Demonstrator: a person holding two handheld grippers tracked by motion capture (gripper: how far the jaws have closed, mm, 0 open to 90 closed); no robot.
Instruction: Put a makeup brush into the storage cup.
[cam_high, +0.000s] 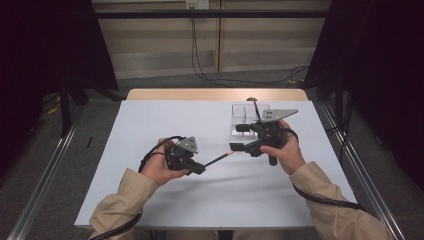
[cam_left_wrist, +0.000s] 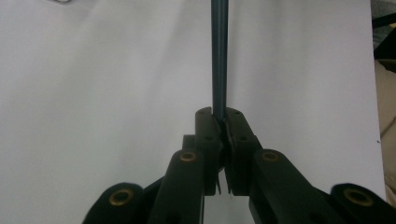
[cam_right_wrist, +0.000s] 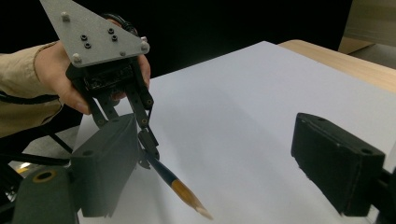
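Both grippers are hovering over the white table (cam_high: 165, 200). My left gripper (cam_high: 199, 167) is clamping tight on the pencil's (cam_high: 218, 159) dark shaft, its pale tip pointing at my right gripper (cam_high: 239, 136), whose jaws are standing wide apart, gripping nothing, just beside that tip.

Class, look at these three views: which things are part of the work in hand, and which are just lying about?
In the work:
- pencil, clamped in the left gripper
- right gripper, fingers open, facing the pencil's tip

Lying about:
- clear plastic box at the far side of the table
- cables on the floor beyond
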